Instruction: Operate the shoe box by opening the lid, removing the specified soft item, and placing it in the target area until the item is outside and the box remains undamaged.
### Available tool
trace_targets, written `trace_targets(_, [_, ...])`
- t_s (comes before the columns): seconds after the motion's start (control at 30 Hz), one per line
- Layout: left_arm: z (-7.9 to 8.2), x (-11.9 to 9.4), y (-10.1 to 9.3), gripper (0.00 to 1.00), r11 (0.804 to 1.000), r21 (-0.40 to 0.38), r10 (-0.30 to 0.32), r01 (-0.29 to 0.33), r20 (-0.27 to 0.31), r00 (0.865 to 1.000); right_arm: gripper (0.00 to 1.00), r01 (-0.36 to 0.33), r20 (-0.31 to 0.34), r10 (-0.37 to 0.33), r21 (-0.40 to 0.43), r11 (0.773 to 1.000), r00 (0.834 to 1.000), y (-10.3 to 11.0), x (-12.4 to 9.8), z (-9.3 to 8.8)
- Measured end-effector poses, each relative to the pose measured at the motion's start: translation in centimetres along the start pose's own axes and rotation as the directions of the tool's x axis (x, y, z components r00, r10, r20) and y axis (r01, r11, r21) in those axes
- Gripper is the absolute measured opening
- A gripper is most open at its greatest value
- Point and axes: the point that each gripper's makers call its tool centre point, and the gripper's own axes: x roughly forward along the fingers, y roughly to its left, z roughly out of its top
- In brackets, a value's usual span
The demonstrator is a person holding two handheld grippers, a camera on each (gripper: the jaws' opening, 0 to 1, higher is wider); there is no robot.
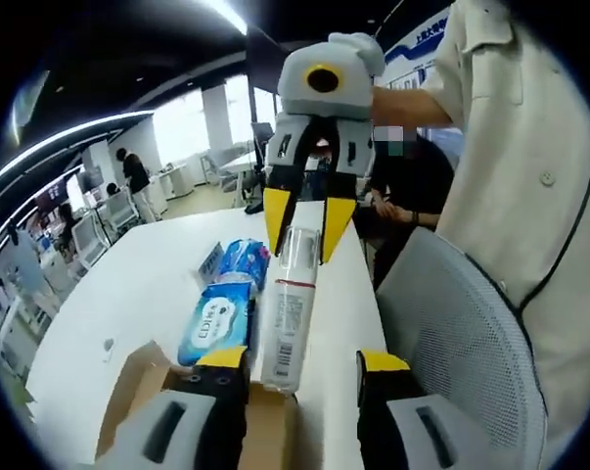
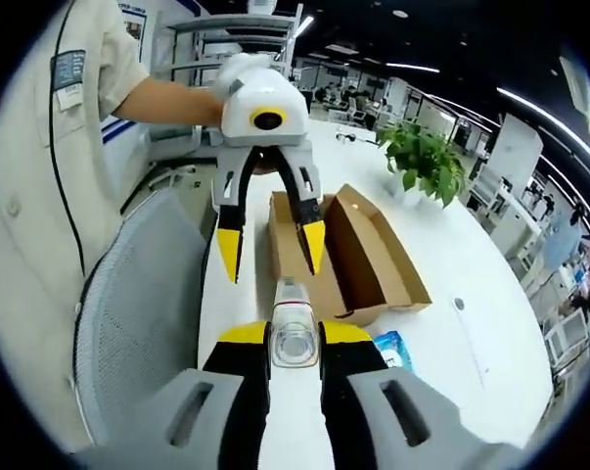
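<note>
The right gripper [image 2: 295,338] is clamped on a clear tube [image 1: 290,304], held above the open brown shoe box [image 2: 348,259]. The left gripper [image 2: 270,250] has its jaws apart. A blue pack [image 1: 214,328] lies on the white table [image 1: 128,284] beside the box.

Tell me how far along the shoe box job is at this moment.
Done: the cardboard box stands open on the white table. In hand: the right gripper is shut on a clear tube-like pack, held above the table near the box. The left gripper hangs open. Left: setting the pack down in the target area, which isn't identifiable here.
</note>
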Motion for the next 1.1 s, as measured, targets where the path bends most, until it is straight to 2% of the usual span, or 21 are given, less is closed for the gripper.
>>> trace_targets(0.17, [-0.7, -1.2, 1.6, 0.6, 0.989, -0.101, 0.114, -0.112, 0.015, 0.993, 0.15, 0.017, -0.053, -0.018, -0.029, 0.999, 0.998, -2.6, -0.5, -0.8])
trace_targets(0.23, [-0.9, -1.9, 2.4, 0.66, 0.978, -0.122, 0.176, -0.17, 0.036, 0.984, 0.15, 0.021, -0.07, -0.024, -0.04, 0.999, 0.997, -3.8, -0.6, -1.2])
trace_targets(0.33, [-1.8, -3.1, 3.0, 0.74, 0.957, -0.158, 0.25, -0.243, 0.022, 0.968, 0.16, 0.027, -0.102, -0.031, -0.048, 0.999, 0.994, -5.3, -0.7, -2.0])
trace_targets(0.43, [-2.7, -4.0, 3.0, 0.8, 0.942, -0.187, 0.284, -0.278, 0.007, 0.959, 0.16, 0.031, -0.128, -0.038, -0.05, 0.998, 0.991, -6.8, -0.8, -2.7])
trace_targets(0.6, [-3.8, -5.4, 3.1, 0.84, 0.914, -0.234, 0.341, -0.332, -0.003, 0.94, 0.16, 0.041, -0.168, -0.048, -0.049, 0.998, 0.985, -9.2, -1.1, -3.7])
trace_targets(0.77, [-4.3, -6.9, 3.6, 0.97, 0.877, -0.254, 0.418, -0.408, -0.015, 0.908, 0.16, 0.043, -0.219, -0.055, -0.056, 0.997, 0.974, -11.4, -1.1, -4.8])
trace_targets(1.1, [-5.5, -9.4, 3.2, 1.0, 0.819, -0.317, 0.497, -0.479, -0.026, 0.867, 0.16, 0.017, -0.317, -0.039, -0.071, 0.997, 0.948, -14.9, -0.3, -6.4])
